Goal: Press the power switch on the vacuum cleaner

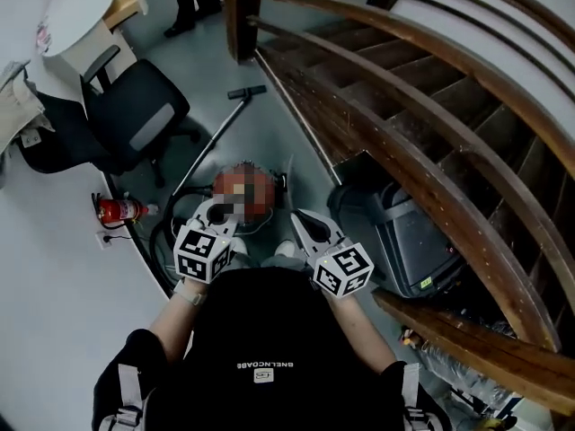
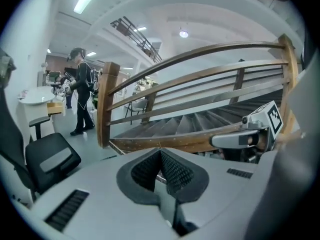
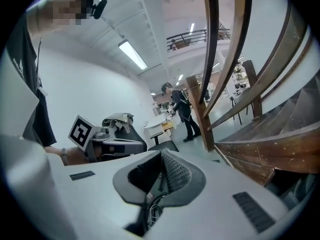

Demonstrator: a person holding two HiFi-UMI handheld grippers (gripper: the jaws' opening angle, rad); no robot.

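One grey floor (image 1: 207,57) — vacuum cleaner (image 1: 210,142) beside wooden staircase (image 1: 404,88).

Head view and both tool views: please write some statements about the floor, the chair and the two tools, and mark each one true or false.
1. The vacuum wand lies on the floor. True.
2. A red fire extinguisher lies on the person's left side. True.
3. The office chair stands on the staircase. False: the chair stands on the floor, left of the stairs.
4. The left tool grips the wand. False: the left tool and the right tool are both shut and empty.
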